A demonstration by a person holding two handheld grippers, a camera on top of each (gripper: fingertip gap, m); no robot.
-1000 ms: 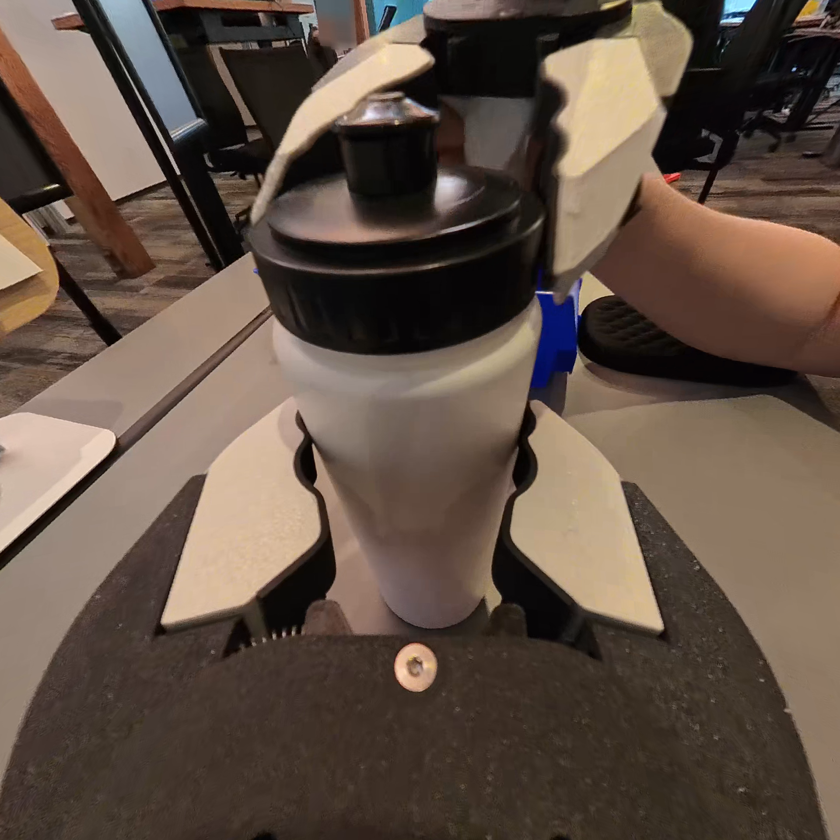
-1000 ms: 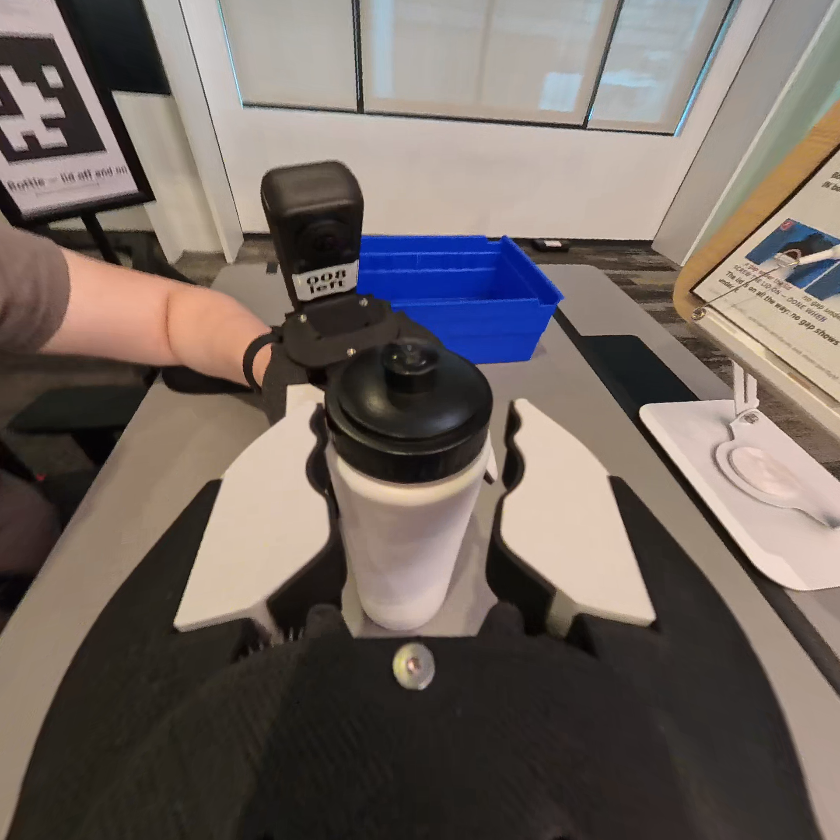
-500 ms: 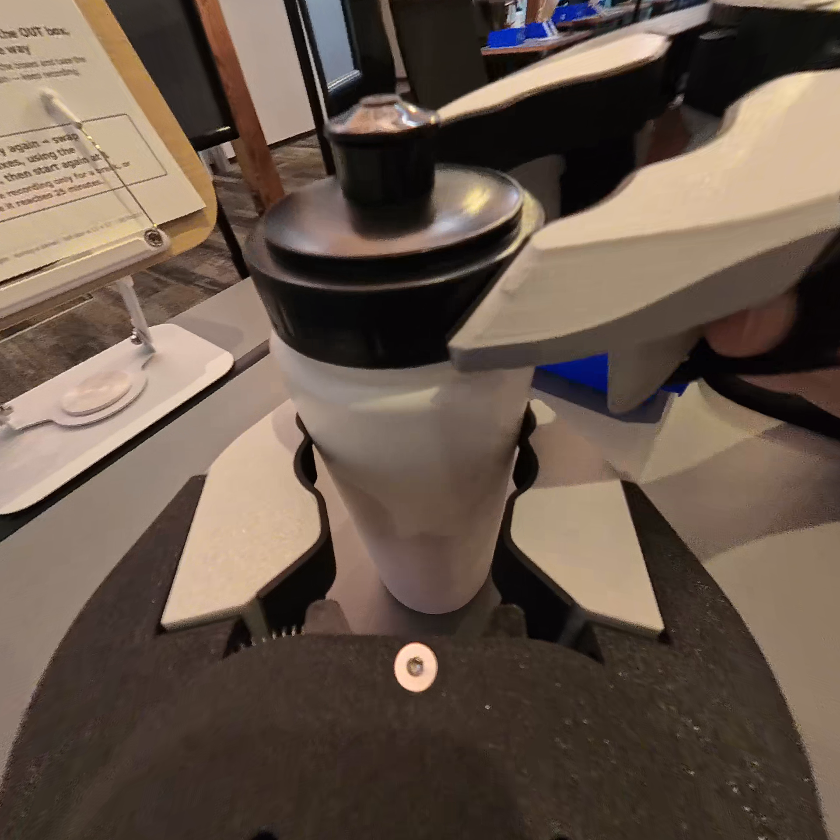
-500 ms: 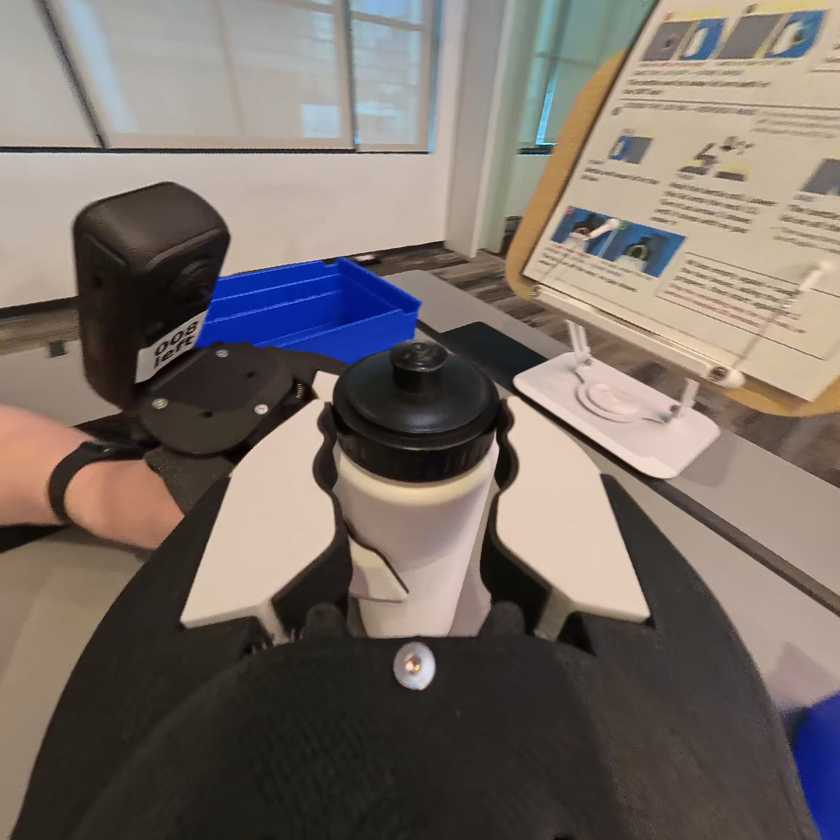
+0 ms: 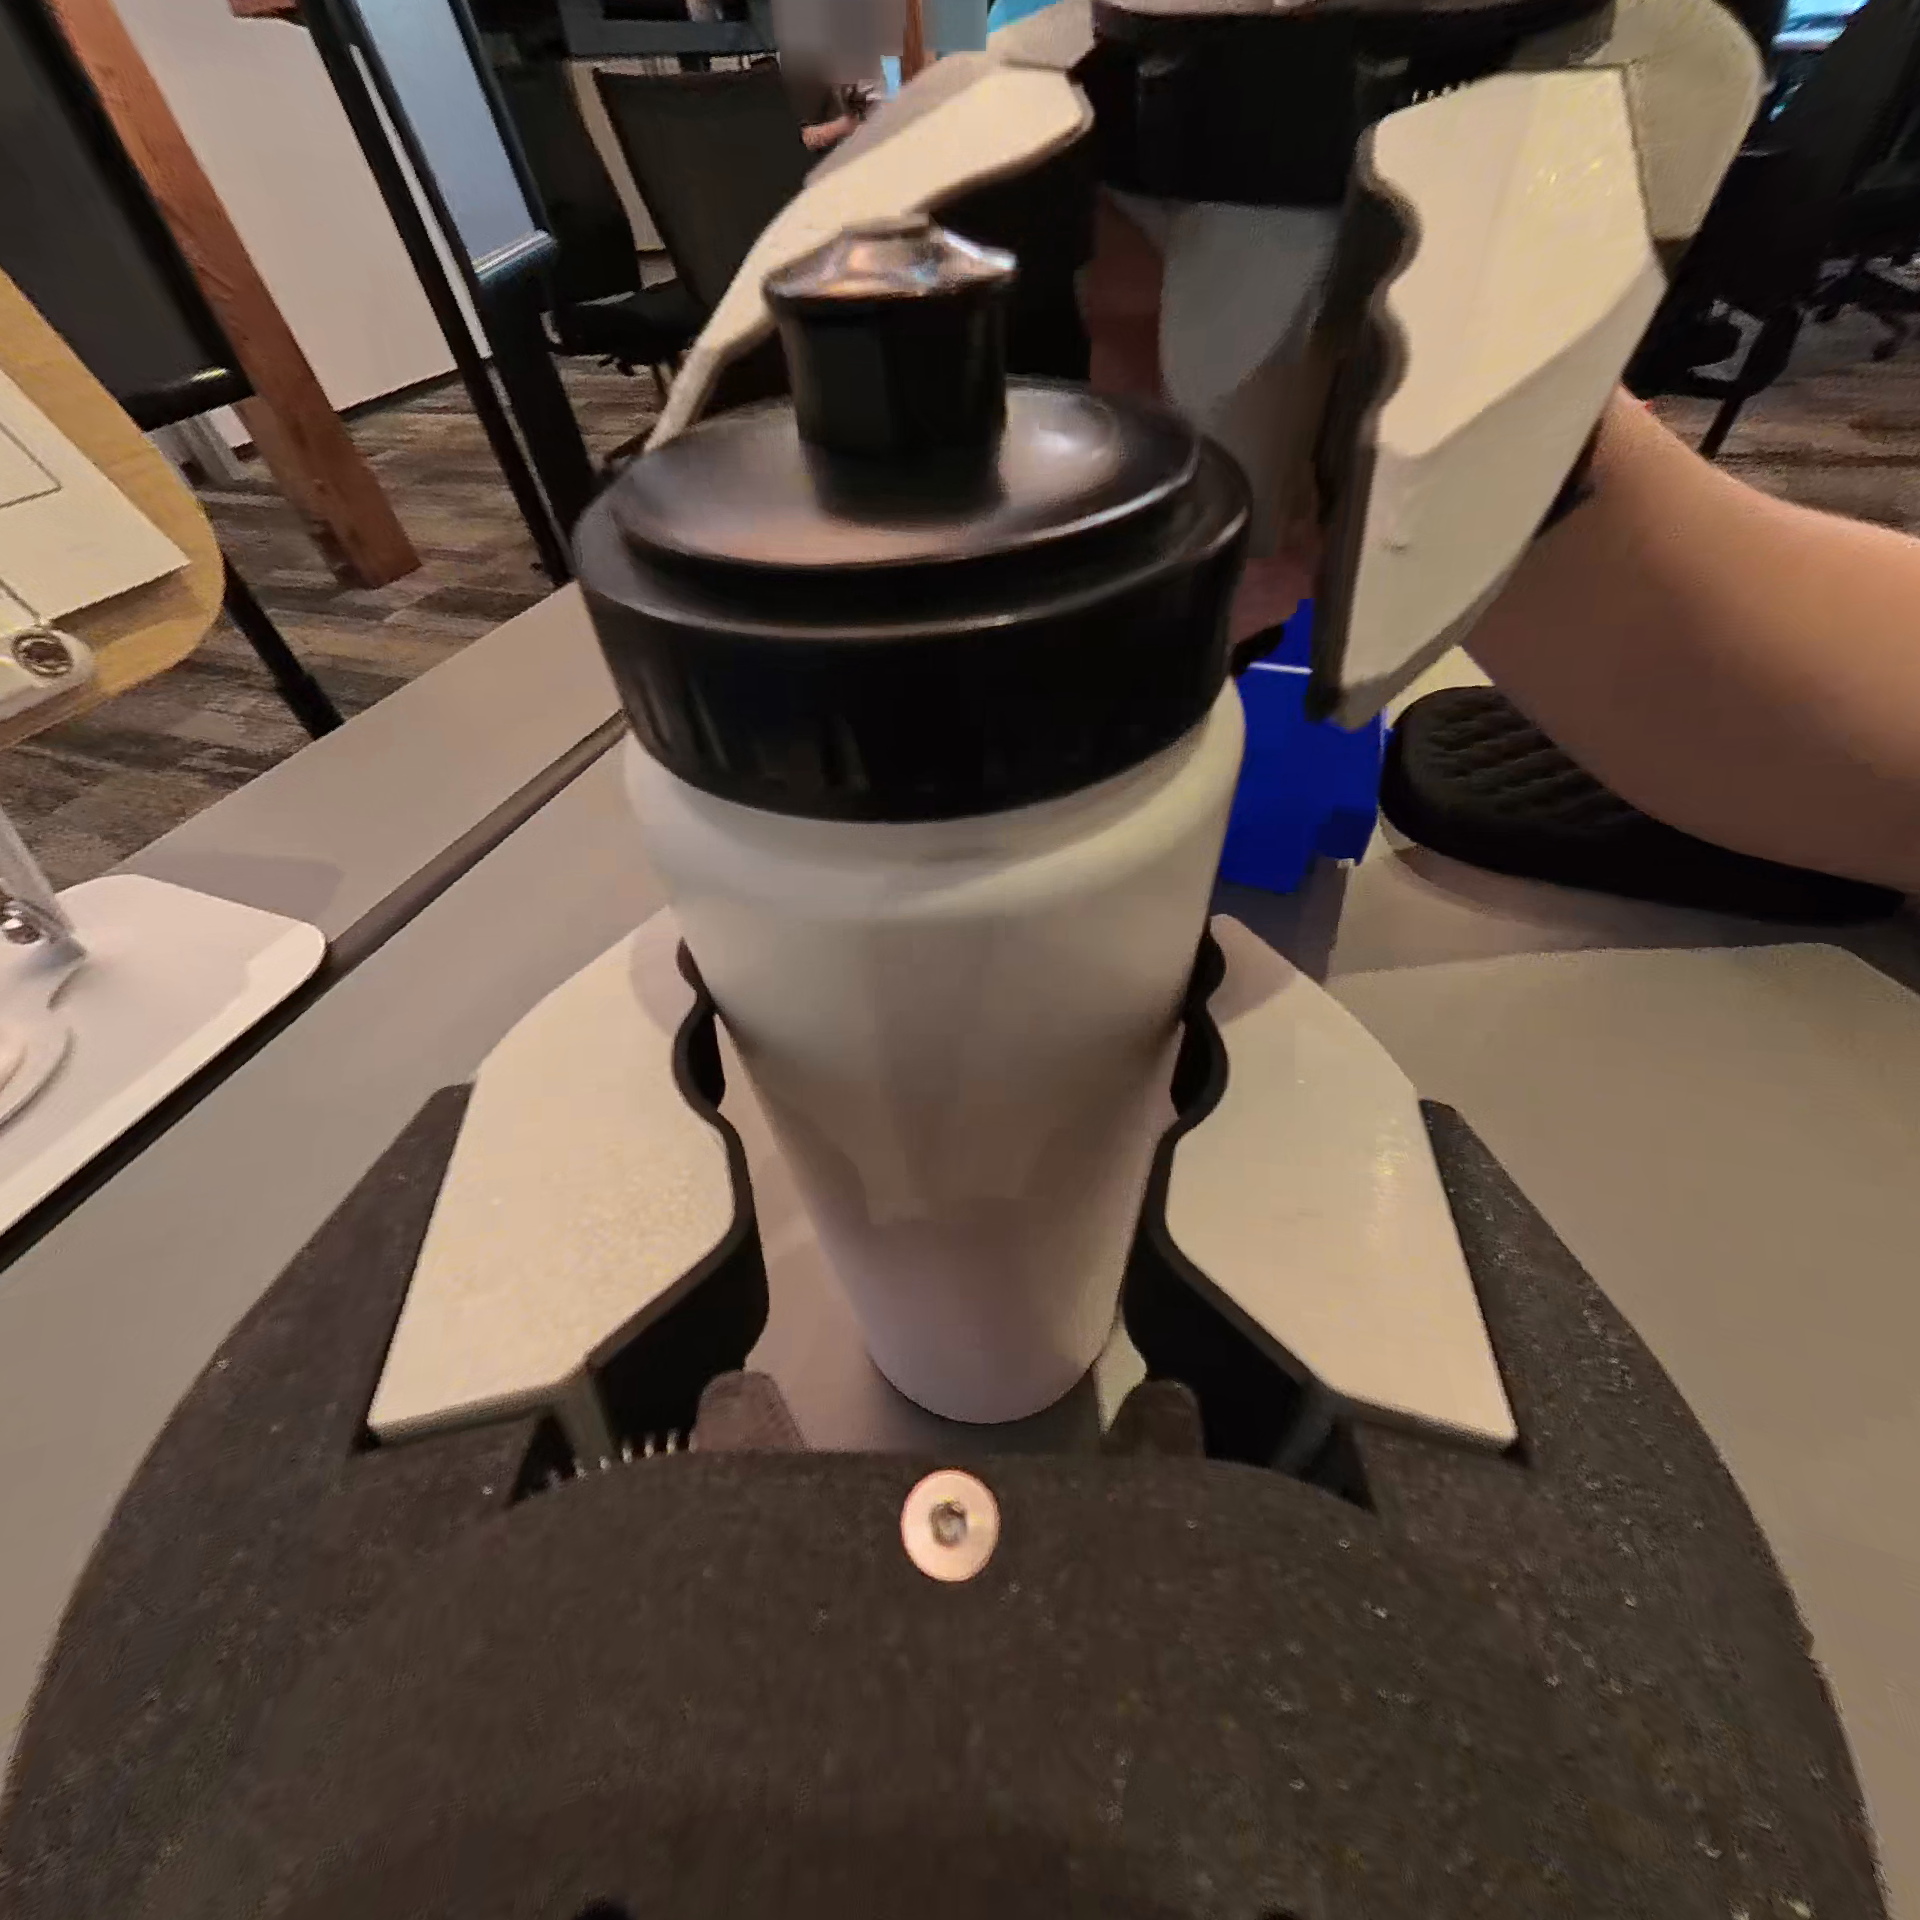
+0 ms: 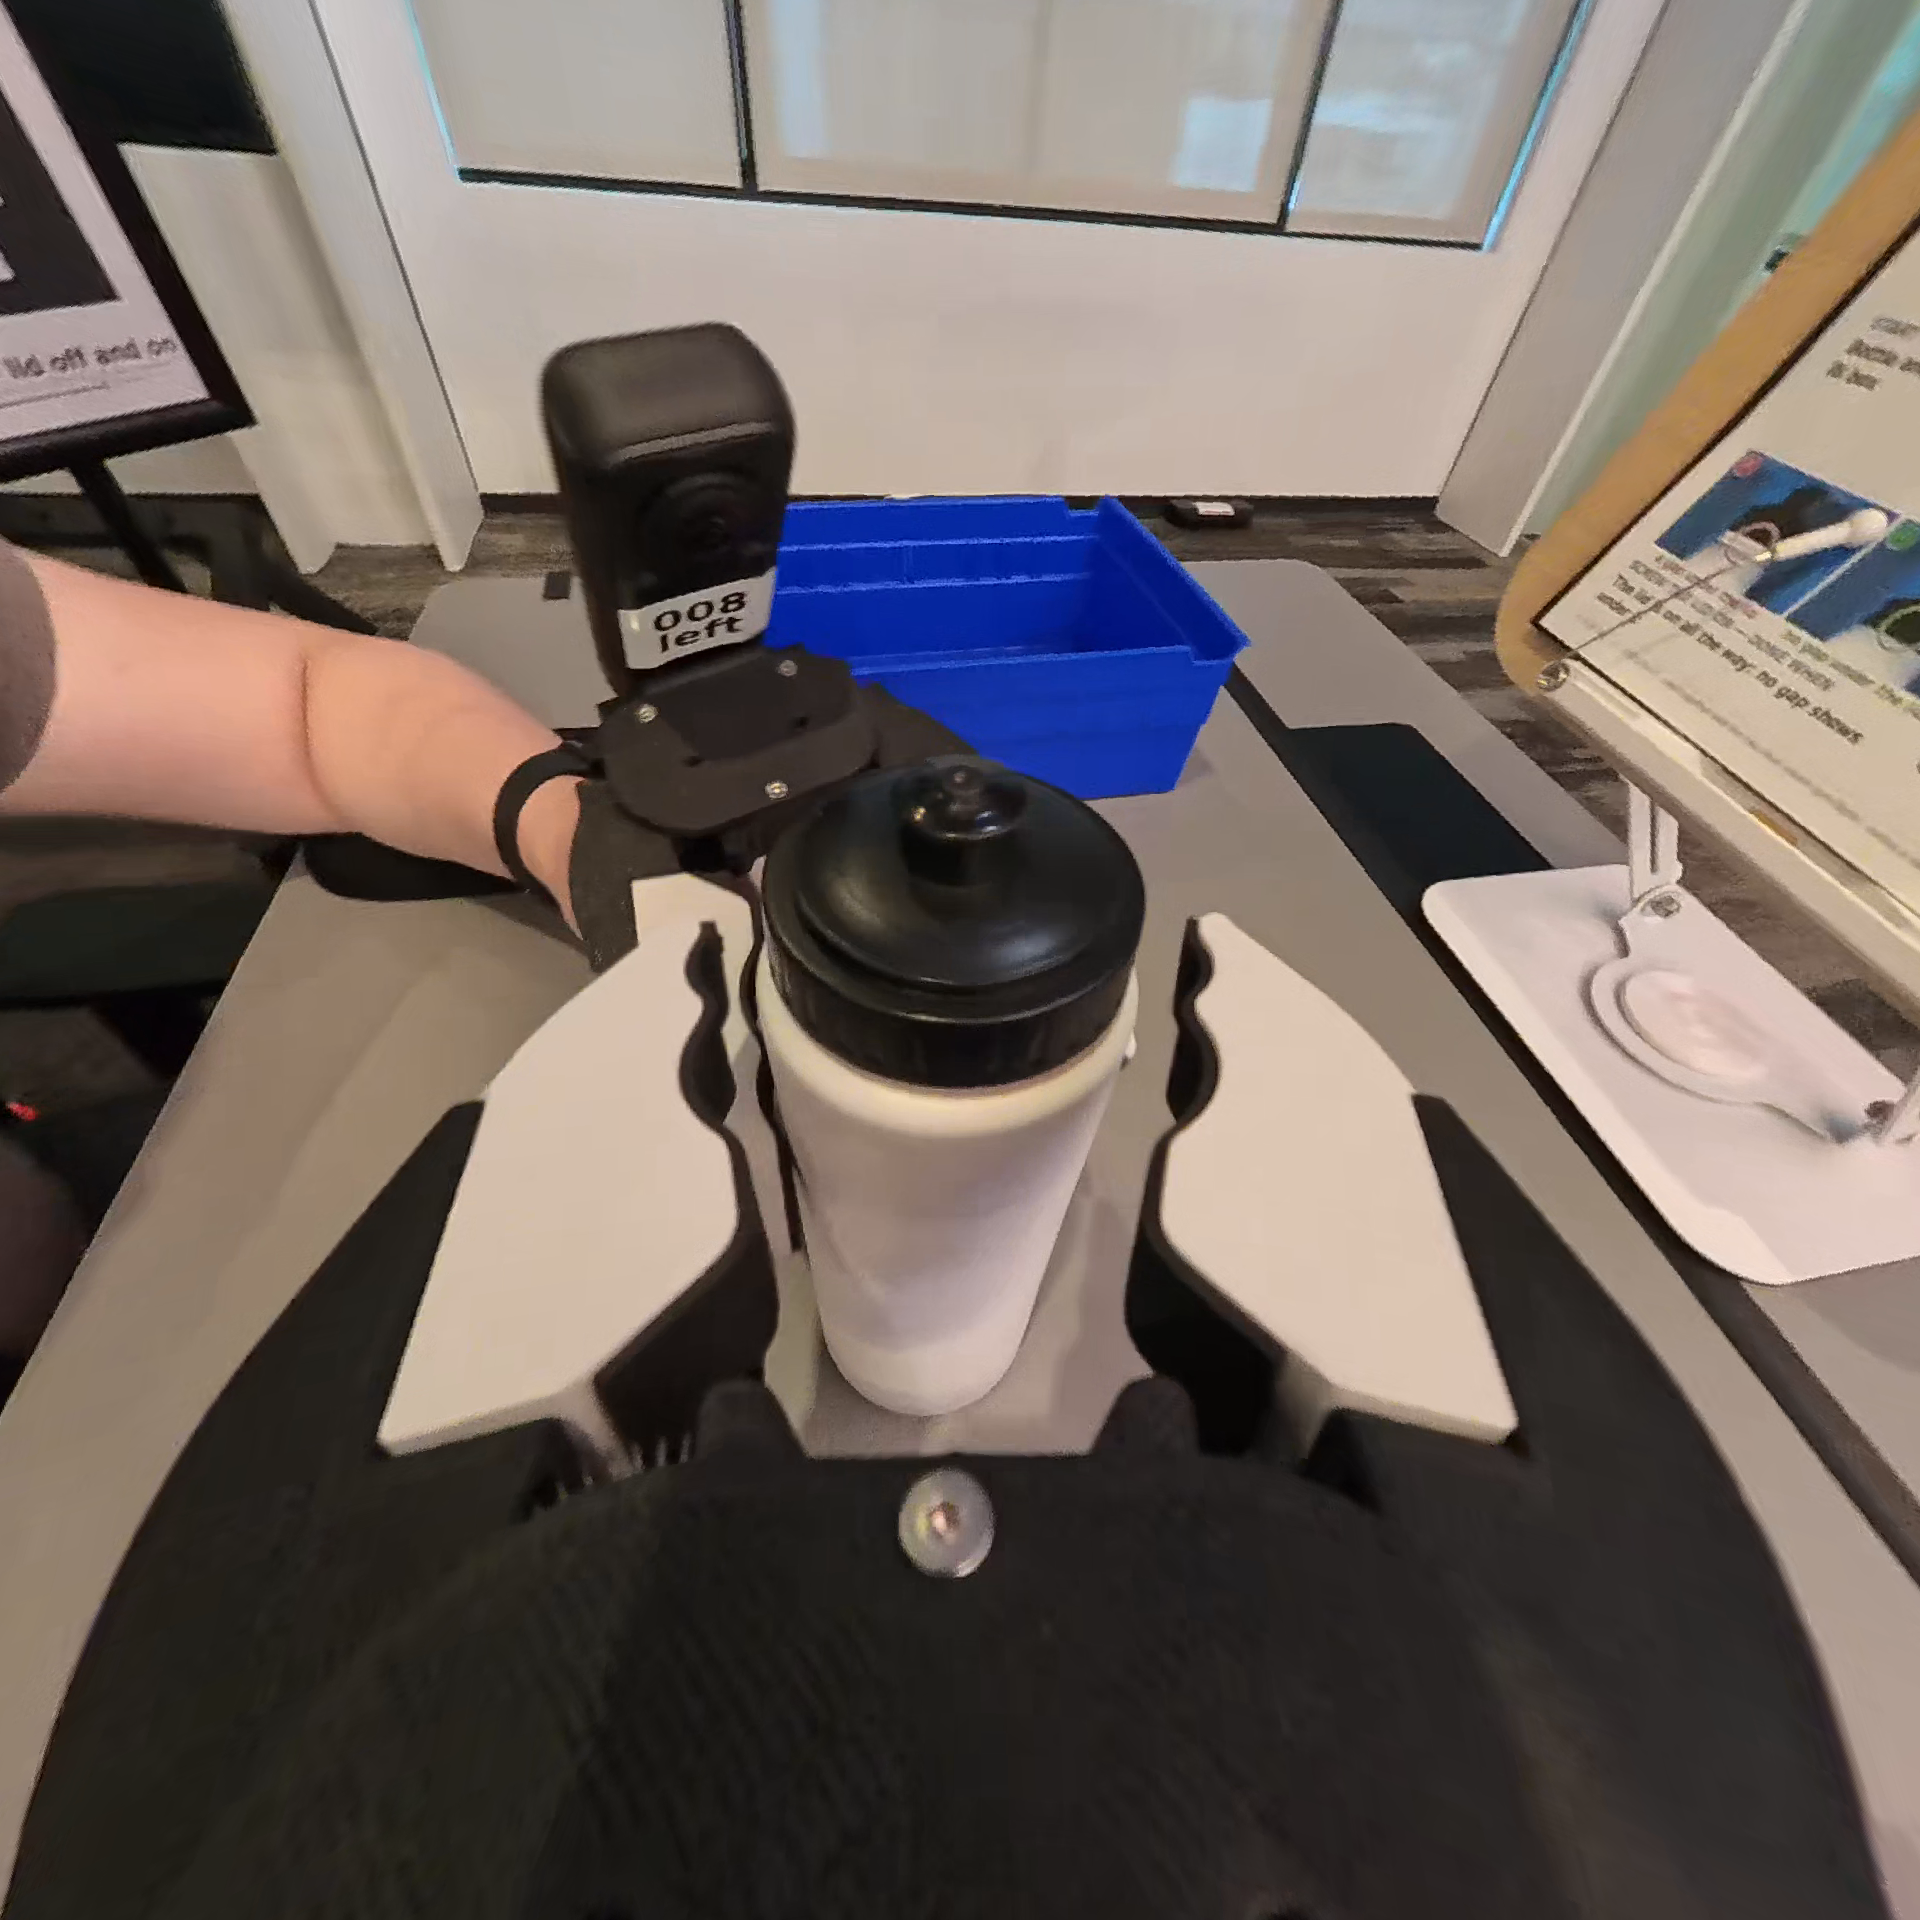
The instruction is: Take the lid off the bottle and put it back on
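A white bottle [image 5: 935, 1060] with a black screw lid [image 5: 914, 644] stands upright on the grey table [image 5: 1621, 1143]. My left gripper [image 5: 951, 966] is shut on the bottle's body below the lid. My right gripper [image 6: 956, 935] is open around the lid [image 6: 951, 935], with a small gap on each side of it. In the left wrist view its two pale fingers [image 5: 1455, 364] hang above and on either side of the lid. In the right wrist view the bottle [image 6: 935, 1226] hides most of the left gripper; its black camera mount [image 6: 727, 727] shows behind.
An empty blue bin [image 6: 997, 665] stands behind the bottle. A white stand base [image 6: 1662, 1070] with a slanted instruction board [image 6: 1766, 582] is at the right table edge. A person's forearm [image 6: 312, 727] reaches in from the left, and a black pad [image 5: 1558, 800] lies under the other arm.
Half a second ago my right gripper was shut on the lid and both grippers were turned against each other. Now the right gripper has opened and both have swung back.
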